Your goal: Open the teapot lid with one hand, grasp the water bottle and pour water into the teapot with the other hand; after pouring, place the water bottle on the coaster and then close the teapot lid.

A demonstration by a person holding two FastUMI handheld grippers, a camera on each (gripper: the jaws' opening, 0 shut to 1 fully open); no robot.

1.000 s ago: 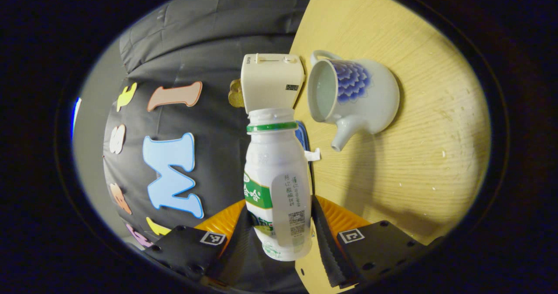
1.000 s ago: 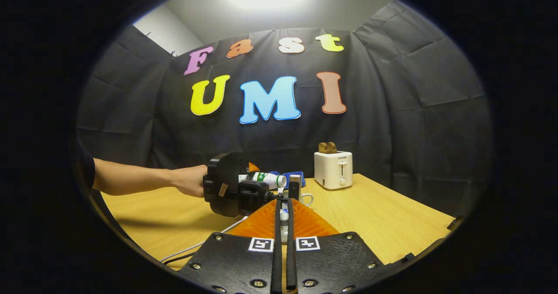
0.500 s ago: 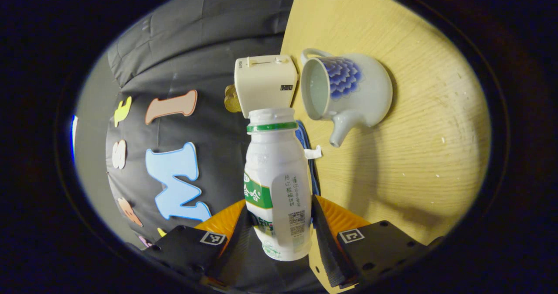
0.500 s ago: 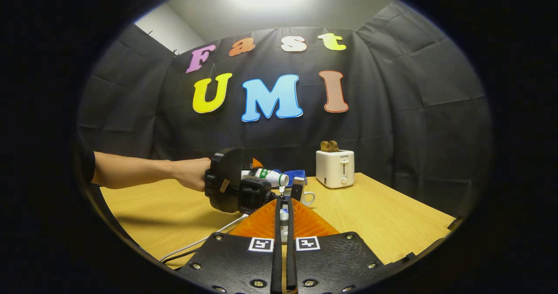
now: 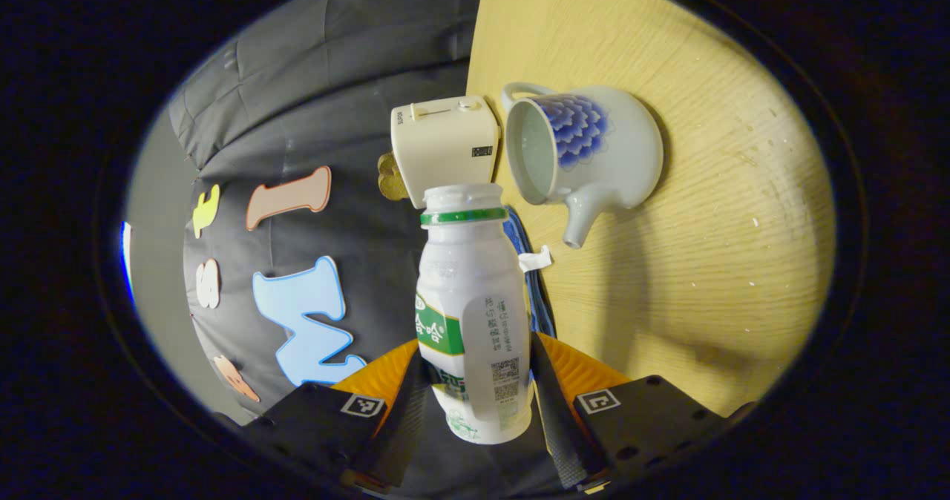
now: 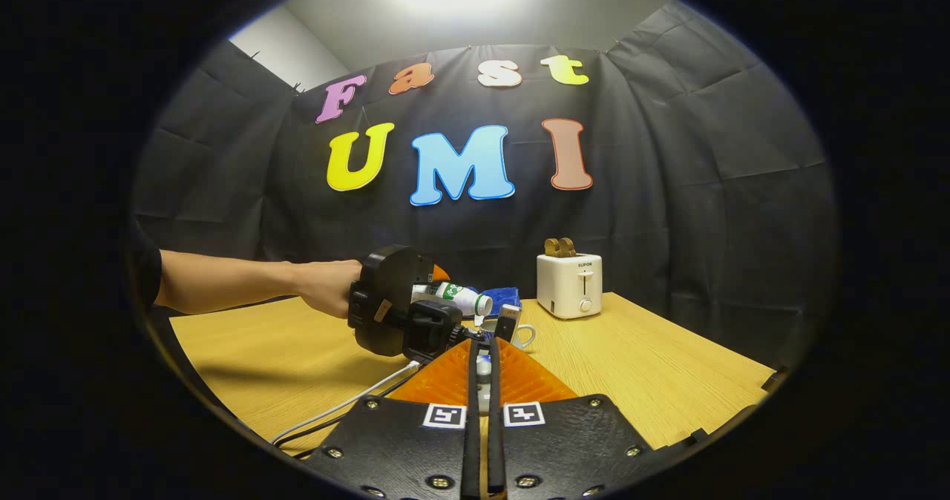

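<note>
The left gripper [image 5: 475,403] is clamping the water bottle [image 5: 473,314] lying sideways, its mouth pointing toward the open teapot [image 5: 582,147]. The right gripper [image 6: 481,381] is closing nearly flat; what it is pinching, I cannot tell.

1. Water bottle [image 5: 475,300]: wrap label with a green band carrying large white characters, cut off at the bottle's edge. I'm not transcribing it.
2. Same label, pale panel: a vertical column of small dark print, with two QR-type codes stacked under it. The print is too fine to make out.
3. Toaster [image 6: 569,285]: one short brand word in small dark print, top of the front face above the lever slot.
4. Toaster side [image 5: 444,144]: small black code sticker [image 5: 482,151], unreadable.
5. Left gripper [image 5: 479,359]: one black-and-white square coded tag [image 5: 362,404] on each finger base, no lettering.
6. Right gripper [image 6: 482,344]: the same pair of tags, side by side.
</note>
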